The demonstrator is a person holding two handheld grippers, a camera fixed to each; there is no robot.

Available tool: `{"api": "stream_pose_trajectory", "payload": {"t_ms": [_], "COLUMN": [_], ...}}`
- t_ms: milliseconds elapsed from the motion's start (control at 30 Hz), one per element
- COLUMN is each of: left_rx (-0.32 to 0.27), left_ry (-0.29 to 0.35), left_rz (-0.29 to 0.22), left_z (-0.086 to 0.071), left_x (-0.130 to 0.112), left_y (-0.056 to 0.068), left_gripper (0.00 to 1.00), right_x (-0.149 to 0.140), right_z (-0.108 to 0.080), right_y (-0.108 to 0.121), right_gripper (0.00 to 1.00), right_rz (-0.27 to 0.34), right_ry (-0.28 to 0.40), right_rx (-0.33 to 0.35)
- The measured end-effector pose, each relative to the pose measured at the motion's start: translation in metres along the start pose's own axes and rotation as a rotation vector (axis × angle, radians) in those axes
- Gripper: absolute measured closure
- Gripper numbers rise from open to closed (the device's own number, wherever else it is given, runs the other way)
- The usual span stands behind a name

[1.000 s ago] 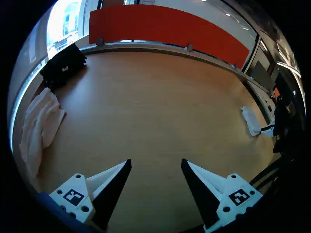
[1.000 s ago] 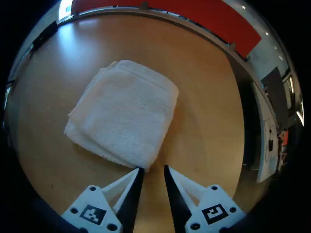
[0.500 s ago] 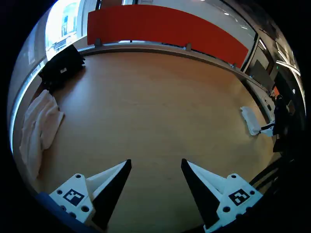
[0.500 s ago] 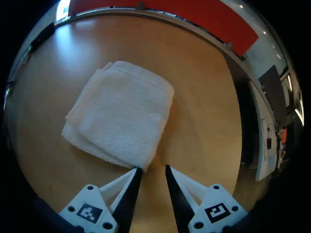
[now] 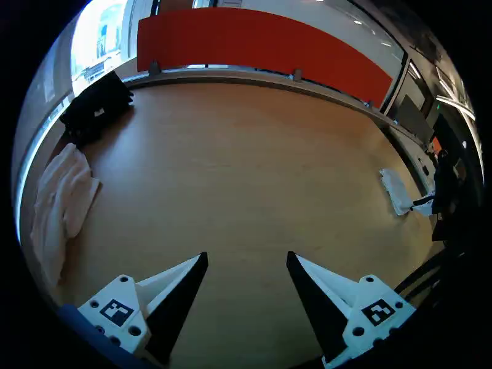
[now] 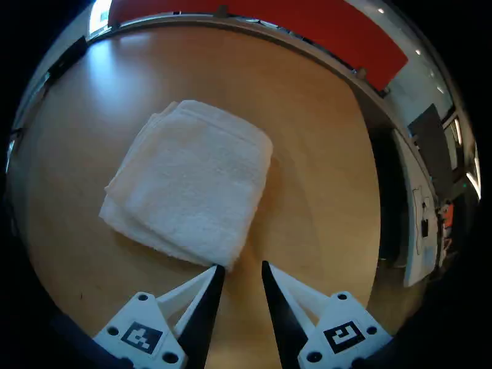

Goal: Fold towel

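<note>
We see a wooden worktop (image 5: 246, 172) with a black bag (image 5: 97, 109) at the upper left of the left gripper view, and a red panel (image 5: 258, 46) along the top behind it.

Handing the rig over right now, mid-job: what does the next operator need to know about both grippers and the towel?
Left gripper: fingers wide apart, holding nothing, above bare wooden table.
Right gripper: fingers a narrow gap apart, nothing between them, tips by the near corner of the folded white towel; contact cannot be told.
Towel: lies flat on the table as a neat layered rectangle.
Done: judging by how it lies, this towel looks fully folded.
Left: probably only backing off. A crumpled white cloth lies at the table's edge in the left gripper view and may be next.
</note>
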State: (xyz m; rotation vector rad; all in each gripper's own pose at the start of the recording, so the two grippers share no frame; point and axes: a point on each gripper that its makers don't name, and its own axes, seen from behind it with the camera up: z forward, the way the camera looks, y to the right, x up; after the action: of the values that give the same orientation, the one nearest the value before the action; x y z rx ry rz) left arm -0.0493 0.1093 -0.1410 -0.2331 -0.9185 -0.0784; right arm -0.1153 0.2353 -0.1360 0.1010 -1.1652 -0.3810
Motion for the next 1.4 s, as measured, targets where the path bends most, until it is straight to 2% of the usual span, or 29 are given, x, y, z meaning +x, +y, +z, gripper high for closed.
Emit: {"api": "stream_pose_trajectory", "payload": {"t_ms": [267, 567, 700, 767, 933, 1100, 1400], "left_rx": [-0.003, -0.016, -0.022, -0.023, -0.029, -0.031, -0.036], "left_ry": [0.005, 0.016, 0.019, 0.022, 0.027, 0.029, 0.033], "left_rz": [-0.003, -0.014, -0.012, -0.008, -0.004, 0.002, 0.004], "left_z": [0.001, 0.002, 0.002, 0.002, 0.002, 0.001, -0.001], "left_x": [0.002, 0.005, 0.007, 0.008, 0.011, 0.012, 0.013], "left_y": [0.001, 0.003, 0.005, 0.005, 0.007, 0.007, 0.007], "left_gripper": [0.05, 0.05, 0.05, 0.05, 0.05, 0.05, 0.05], "right_x": [0.001, 0.004, 0.008, 0.010, 0.016, 0.020, 0.028], "right_z": [-0.005, -0.019, -0.025, -0.027, -0.031, -0.035, -0.041], "right_y": [-0.001, -0.005, -0.007, -0.010, -0.011, -0.014, -0.018], "right_gripper": [0.54, 0.53, 0.29, 0.20, 0.16, 0.00, 0.00], "right_rz": [0.004, 0.006, 0.017, 0.024, 0.033, 0.036, 0.063], "right_ry": [0.005, 0.016, 0.034, 0.045, 0.065, 0.083, 0.117], "right_rx": [0.004, -0.001, 0.002, 0.008, -0.005, -0.007, -0.015]}}
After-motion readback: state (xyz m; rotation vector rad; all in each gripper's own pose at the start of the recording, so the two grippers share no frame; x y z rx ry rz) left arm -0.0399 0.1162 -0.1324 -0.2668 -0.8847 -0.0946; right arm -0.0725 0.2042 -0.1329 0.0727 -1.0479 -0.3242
